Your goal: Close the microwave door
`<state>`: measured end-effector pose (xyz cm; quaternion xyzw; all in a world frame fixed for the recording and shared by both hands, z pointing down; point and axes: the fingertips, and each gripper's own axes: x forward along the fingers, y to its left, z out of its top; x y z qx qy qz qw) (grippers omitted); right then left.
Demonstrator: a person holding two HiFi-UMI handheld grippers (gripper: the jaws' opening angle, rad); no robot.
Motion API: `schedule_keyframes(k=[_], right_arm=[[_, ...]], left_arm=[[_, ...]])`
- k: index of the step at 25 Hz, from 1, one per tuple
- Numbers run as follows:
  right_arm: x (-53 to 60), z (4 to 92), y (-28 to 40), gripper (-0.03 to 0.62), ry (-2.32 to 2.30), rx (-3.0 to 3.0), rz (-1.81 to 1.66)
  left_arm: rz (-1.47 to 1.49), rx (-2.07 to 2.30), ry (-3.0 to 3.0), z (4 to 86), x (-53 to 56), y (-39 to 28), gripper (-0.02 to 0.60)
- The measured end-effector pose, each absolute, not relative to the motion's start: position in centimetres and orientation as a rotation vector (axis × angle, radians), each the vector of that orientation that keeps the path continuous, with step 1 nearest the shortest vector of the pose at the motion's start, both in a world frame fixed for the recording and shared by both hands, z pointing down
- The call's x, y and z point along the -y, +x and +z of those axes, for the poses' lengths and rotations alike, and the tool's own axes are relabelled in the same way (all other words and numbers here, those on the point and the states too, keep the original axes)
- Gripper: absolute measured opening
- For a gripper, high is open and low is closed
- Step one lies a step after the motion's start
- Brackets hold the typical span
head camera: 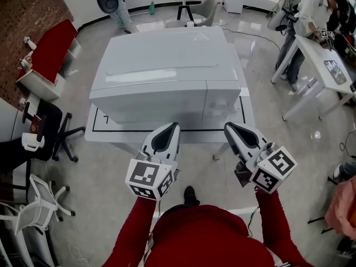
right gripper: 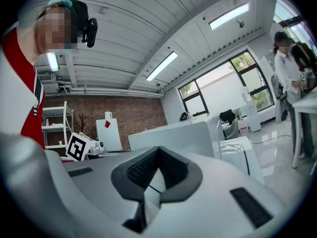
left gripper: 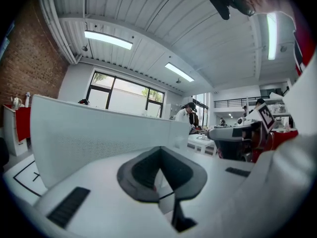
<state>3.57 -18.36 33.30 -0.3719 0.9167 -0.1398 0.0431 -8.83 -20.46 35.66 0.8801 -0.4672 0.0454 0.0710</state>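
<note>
ahead on the table, head view: microwave (head camera: pixel 167 77) sits on a white table (head camera: pixel 100 128), front toward the person, long axis left to right
door, head view: door (head camera: pixel 150 107) looks flush with the front, so i judge it already shut; hinge side cannot be told
grippers, head view: left gripper (head camera: pixel 173 127) and right gripper (head camera: pixel 229 128) are side by side, tips just short of the front; left faces the door, right faces the narrower panel (head camera: pixel 222 102) beside it
left gripper view: jaws pressed together, nothing between them; microwave wall fills the left and centre just past the tips
right gripper view: jaws together, empty; microwave ahead and a little left
next move: if any push is needed, the door lies straight ahead of the left gripper, the nearer of the two
</note>
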Motion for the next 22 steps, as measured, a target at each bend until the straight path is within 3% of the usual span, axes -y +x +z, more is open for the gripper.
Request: schedule_keyframes(k=[22], right_arm=[[12.5,35.2,7.0,0.014,-1.100,-2.768,-0.494]], left_arm=[[0.058,1.393,2.707,34.8,12.4,-8.2,0.009]])
